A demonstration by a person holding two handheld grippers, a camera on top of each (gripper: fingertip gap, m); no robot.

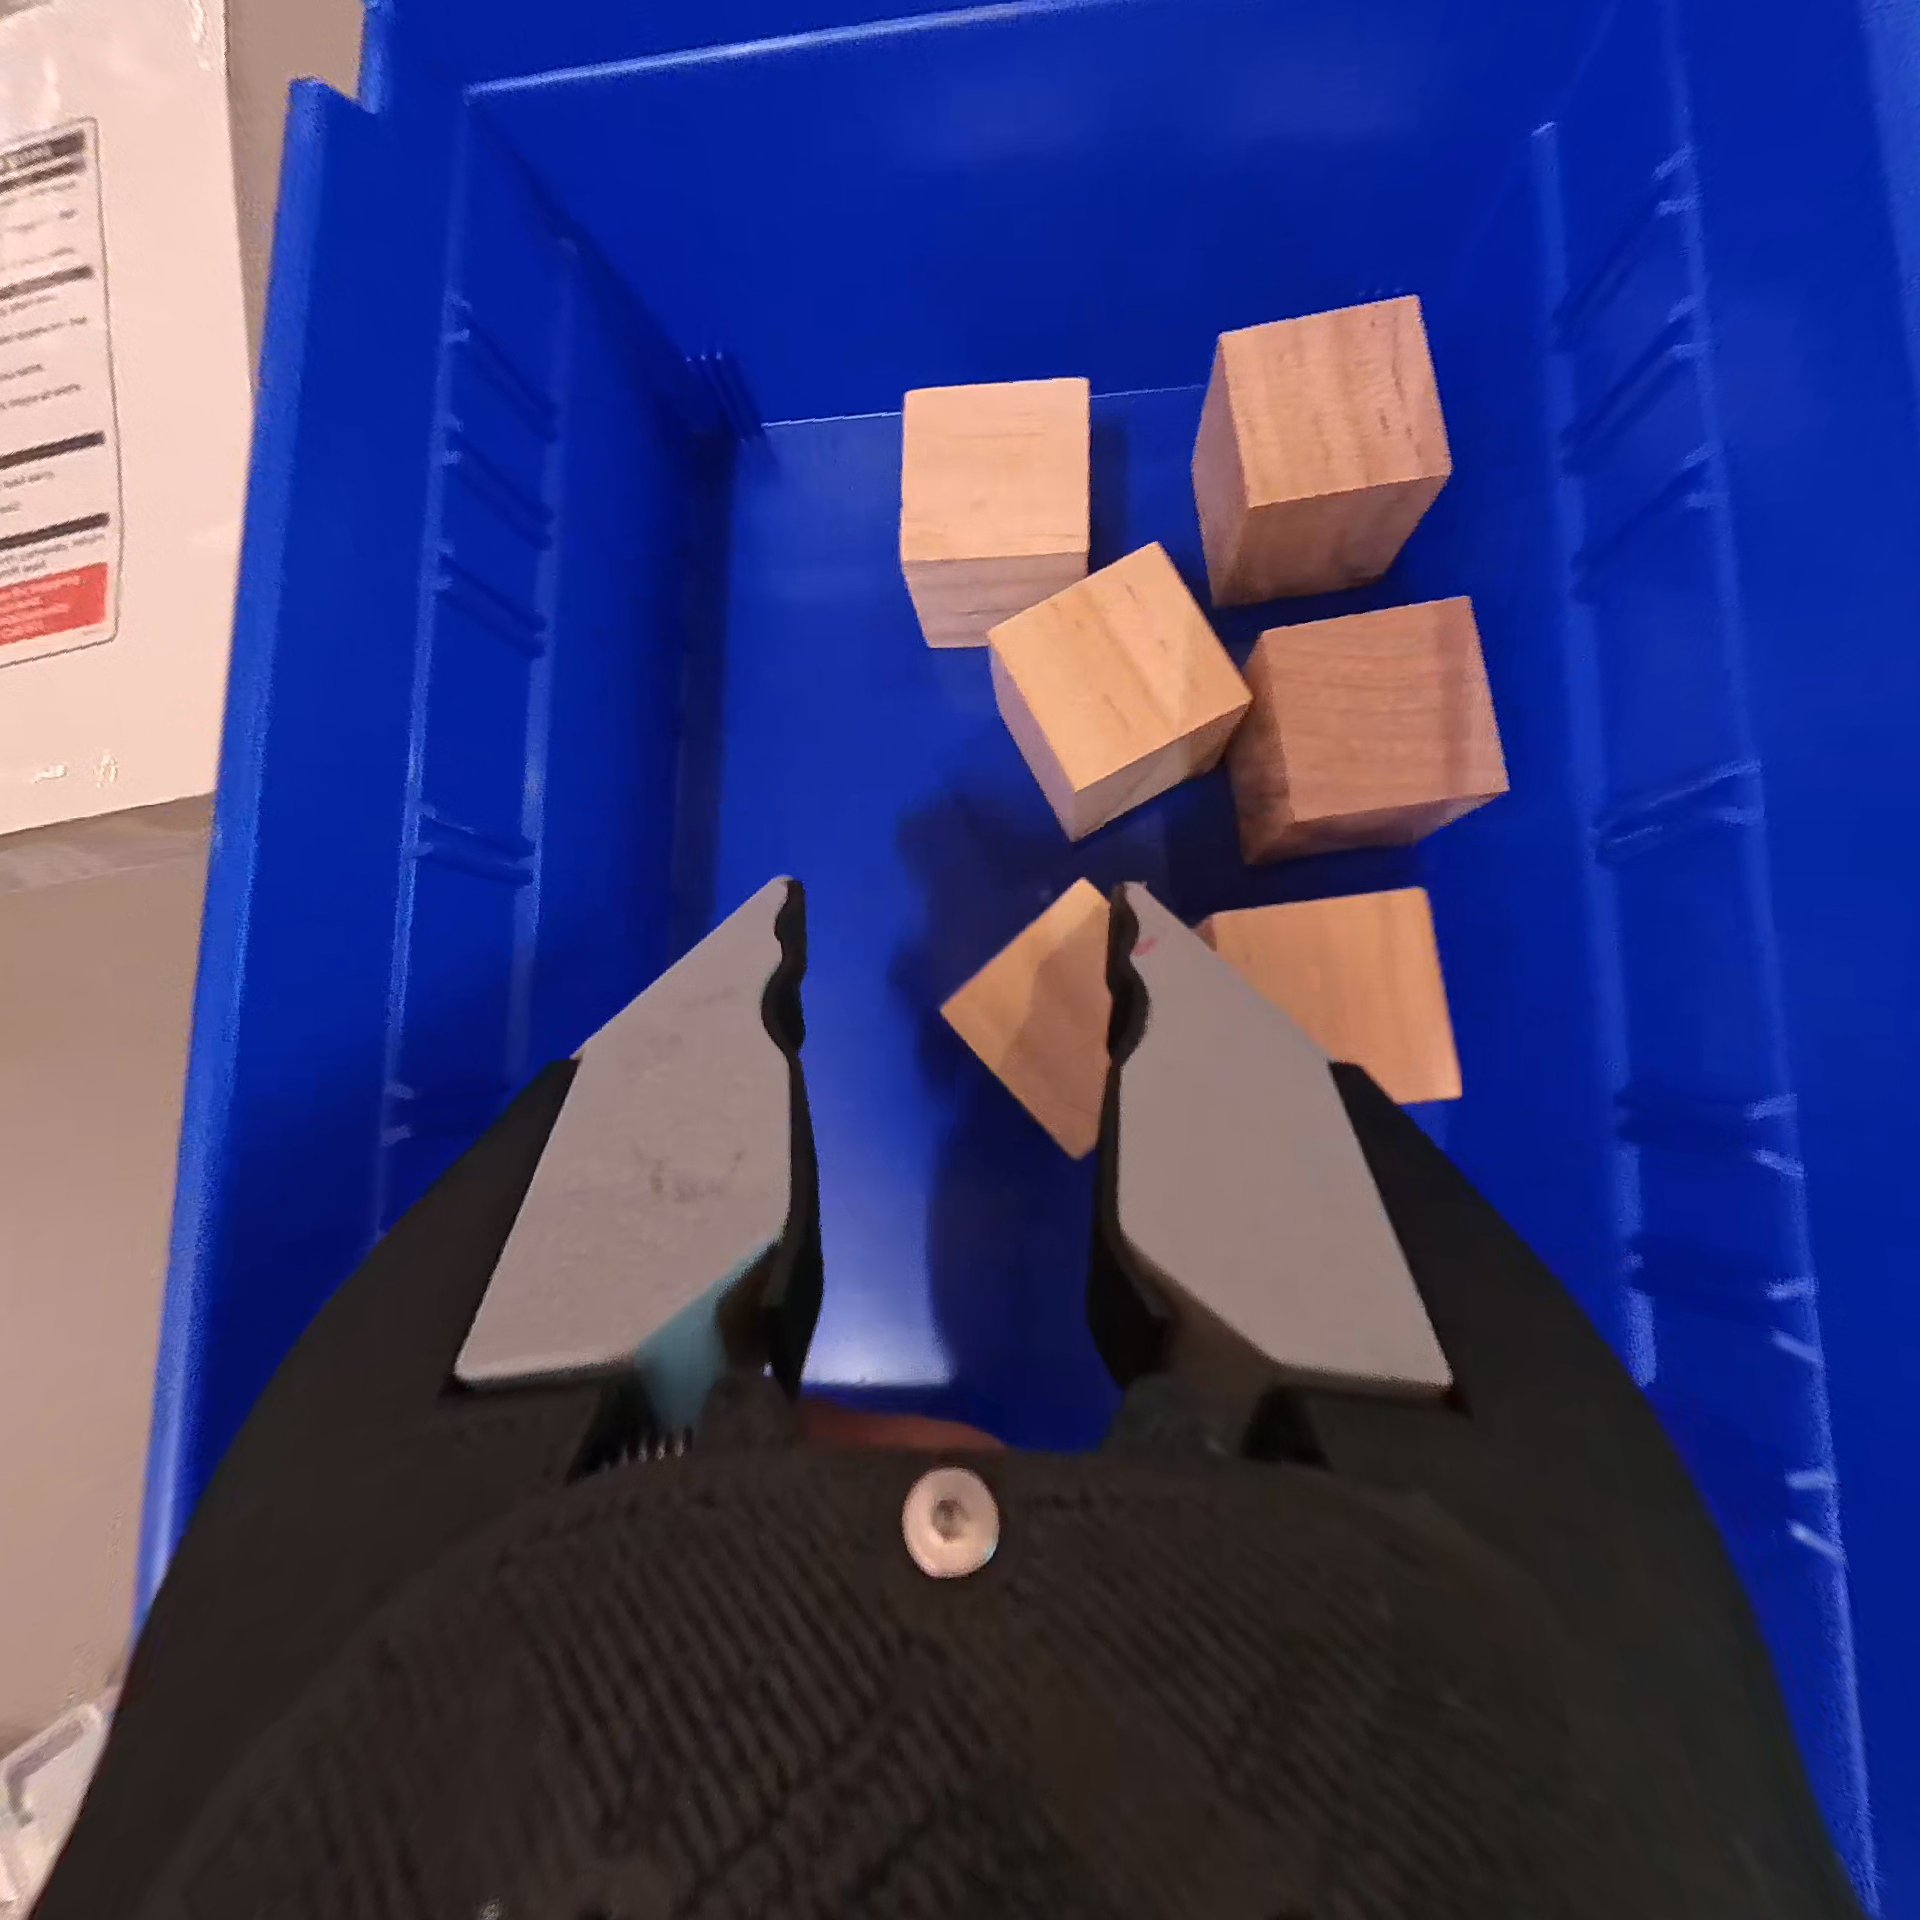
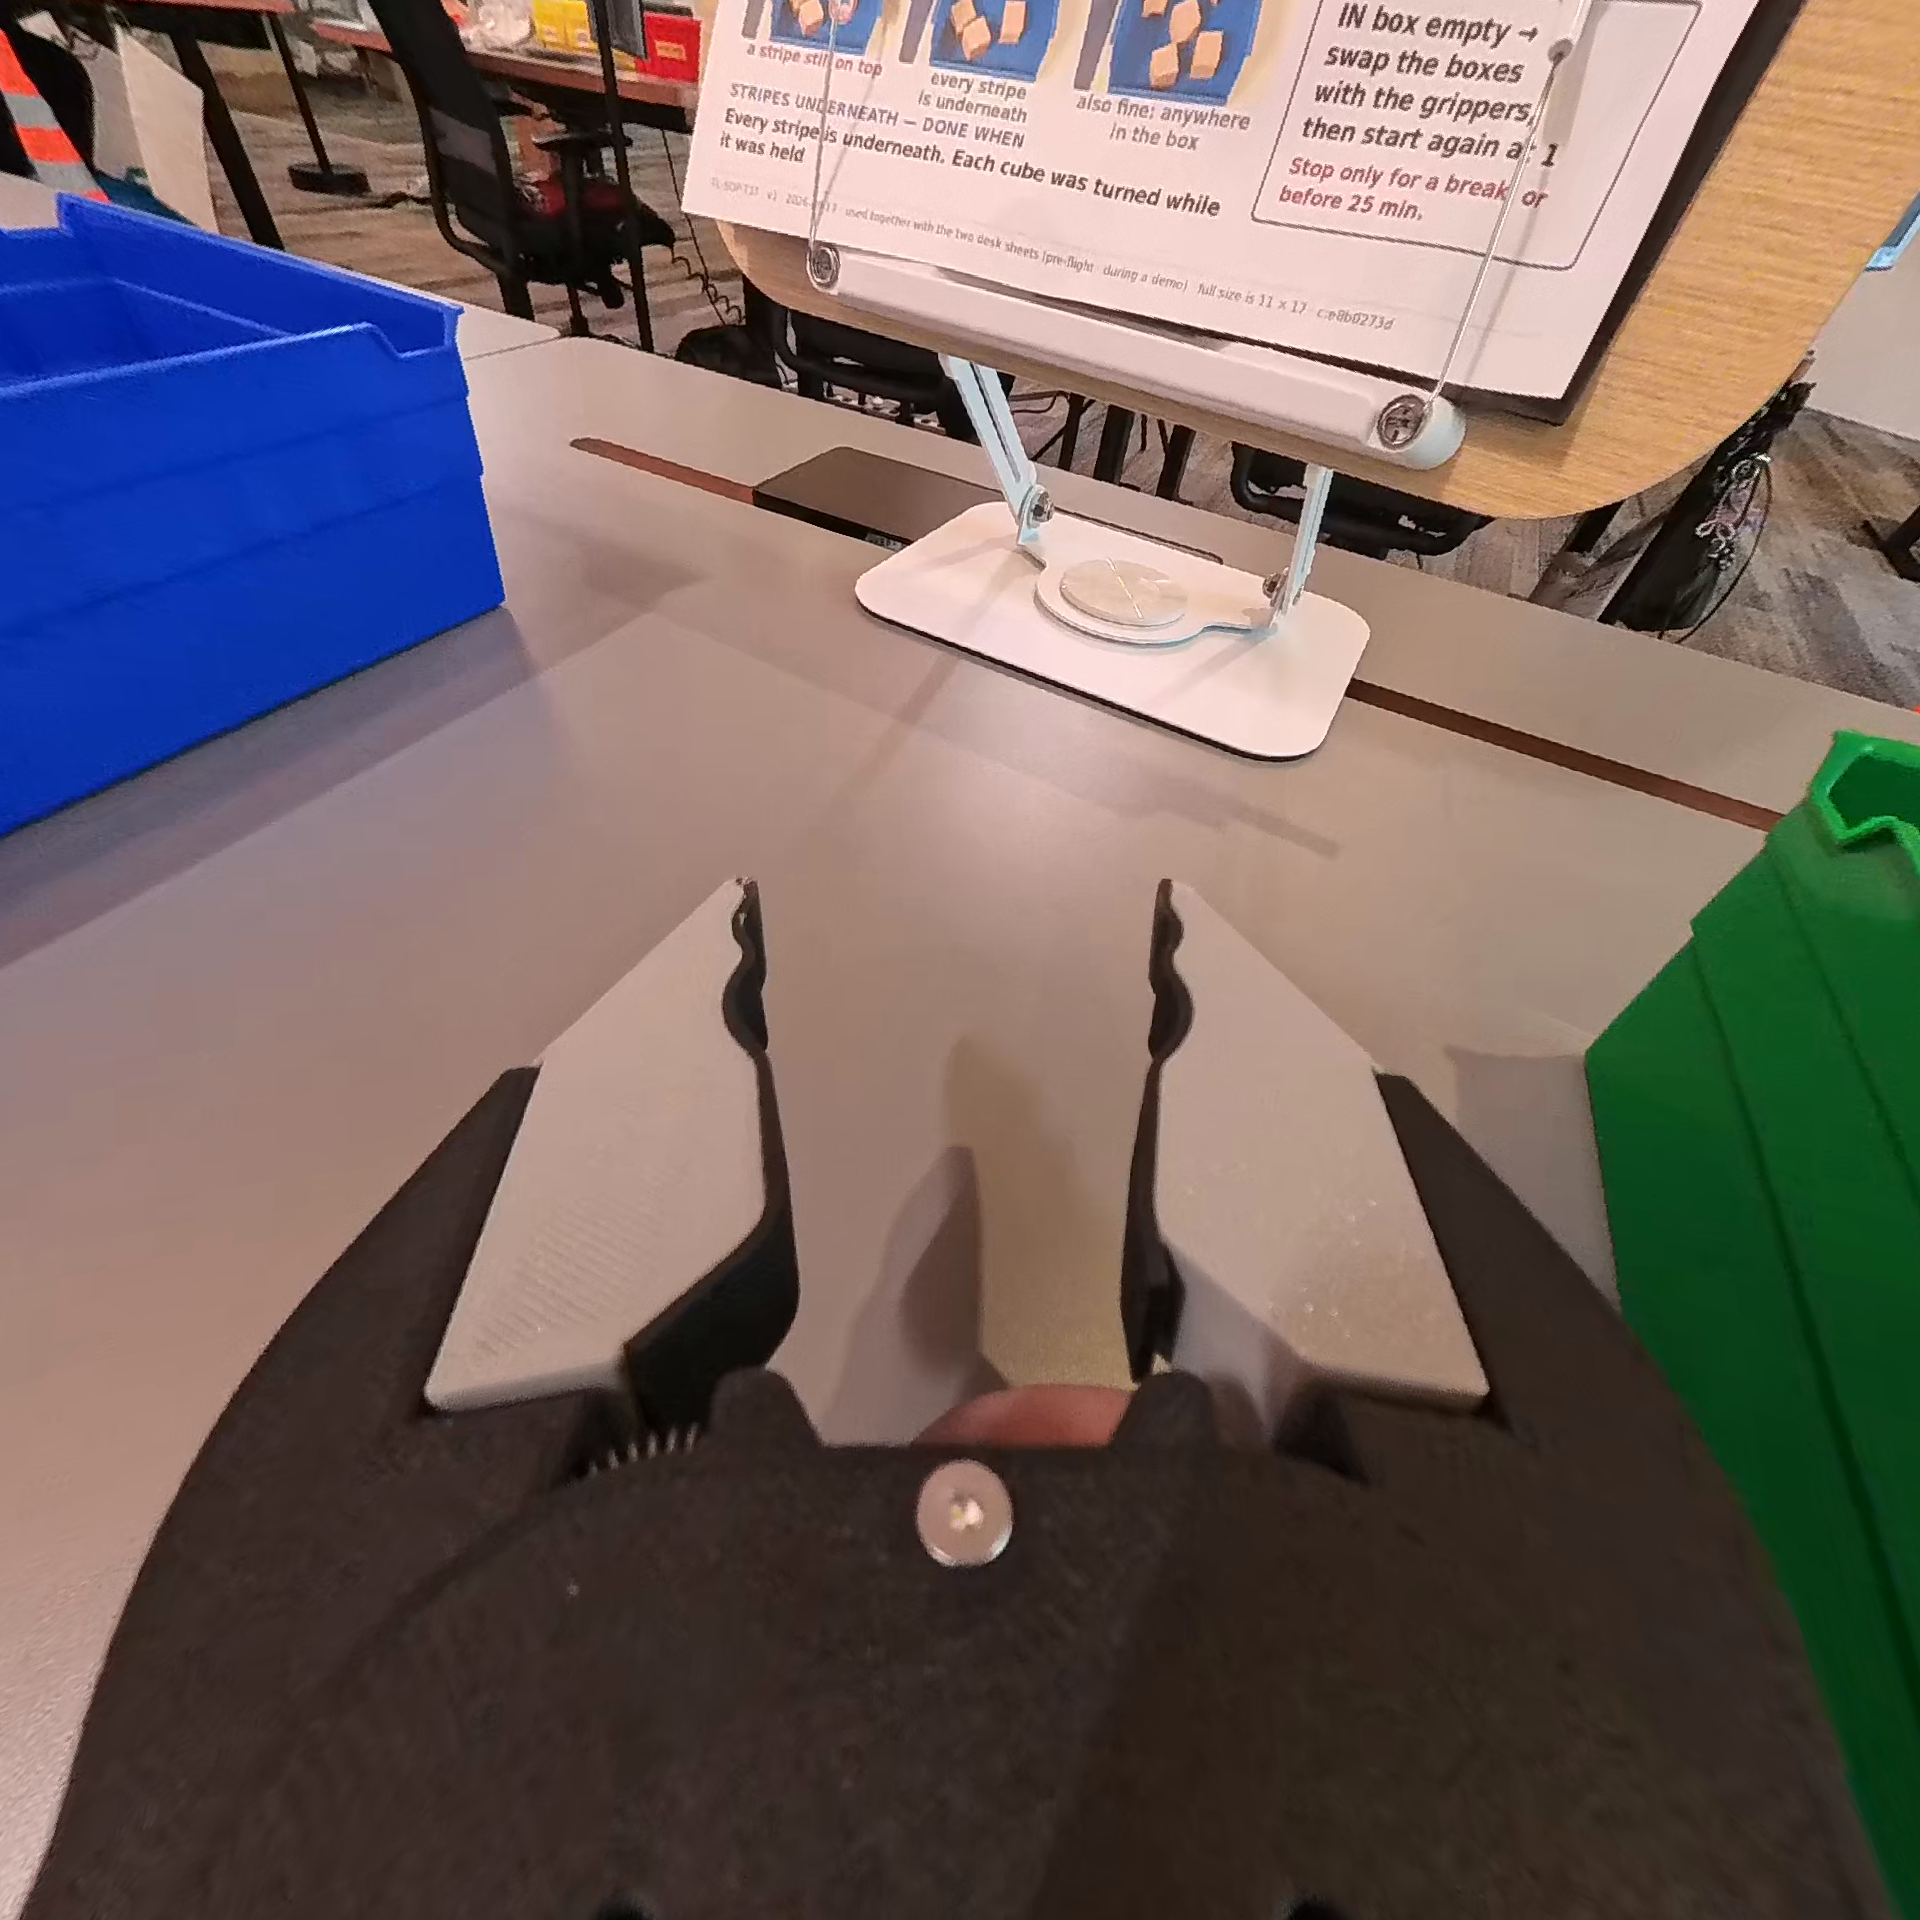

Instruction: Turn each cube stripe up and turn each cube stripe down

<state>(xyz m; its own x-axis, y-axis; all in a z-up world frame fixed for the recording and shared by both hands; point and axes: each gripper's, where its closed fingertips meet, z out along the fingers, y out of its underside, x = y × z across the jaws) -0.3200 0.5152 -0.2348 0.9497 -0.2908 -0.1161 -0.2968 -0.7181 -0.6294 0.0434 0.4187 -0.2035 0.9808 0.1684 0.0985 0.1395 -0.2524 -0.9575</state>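
A: Where are the left gripper [image 1: 954, 904] fingers [image 1: 665, 1122] sitting?
B: Spread, gripping nothing, hovering inside the blue plastic bin [image 1: 582, 644]; six plain wooden cubes [image 1: 1117, 686] are lying beyond, stripes possibly hidden.
A: The right gripper [image 2: 954, 904]?
B: Gaping empty over the grey tabletop [image 2: 727, 769].

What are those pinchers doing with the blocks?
A person holds two pinchers. The left pincher is open over a blue box with six wooden blocks, beside the nearest block, holding nothing. No stripes show on the blocks. The right pincher is open and empty above the gray table, between that blue box and a green box.
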